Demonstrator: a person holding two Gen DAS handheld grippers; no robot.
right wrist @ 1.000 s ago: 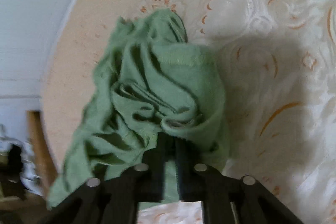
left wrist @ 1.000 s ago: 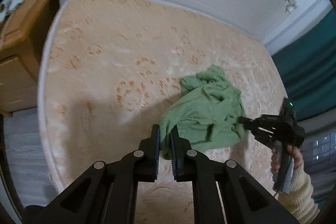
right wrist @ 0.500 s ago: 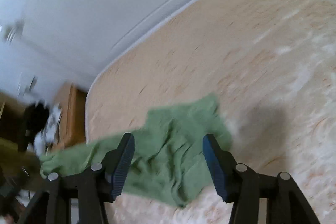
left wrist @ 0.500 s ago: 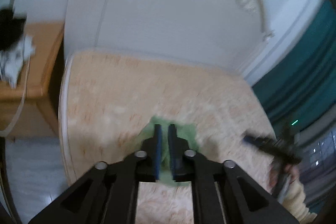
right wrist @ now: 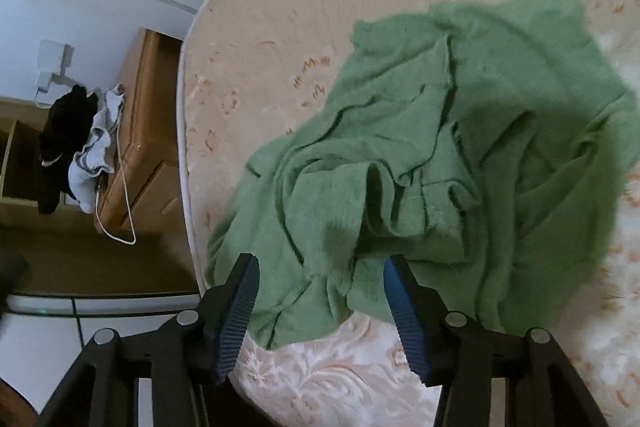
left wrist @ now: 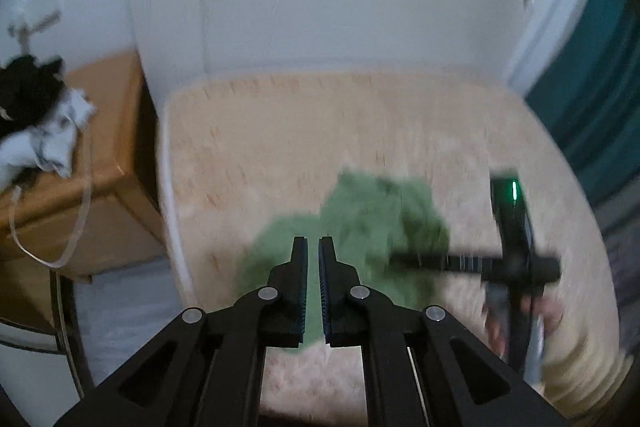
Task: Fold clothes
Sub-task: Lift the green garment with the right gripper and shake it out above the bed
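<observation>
We see a bed (right wrist: 280, 27) with a cream, orange-patterned quilted cover. Our left hand-held gripper (left wrist: 313, 259) points steeply down, clenched with nothing visibly in it. Our right hand-held gripper (right wrist: 320, 291) tilts down, released and closing, above the crumpled, fuzzy green garment (right wrist: 460, 147) near the bed's edge. Beyond stands a wooden nightstand (right wrist: 148, 131).

home bedroom, patterned mattress (right wrist: 280, 27), white headboard (left wrist: 320, 7), wooden nightstand (left wrist: 100, 147)

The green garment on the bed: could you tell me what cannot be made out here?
- Left wrist view: green garment smeared by blur; whether the left gripper pinches it is unclear.
- Right wrist view: right gripper fingers cover its near hem; garment type unreadable, crumpled.
</observation>
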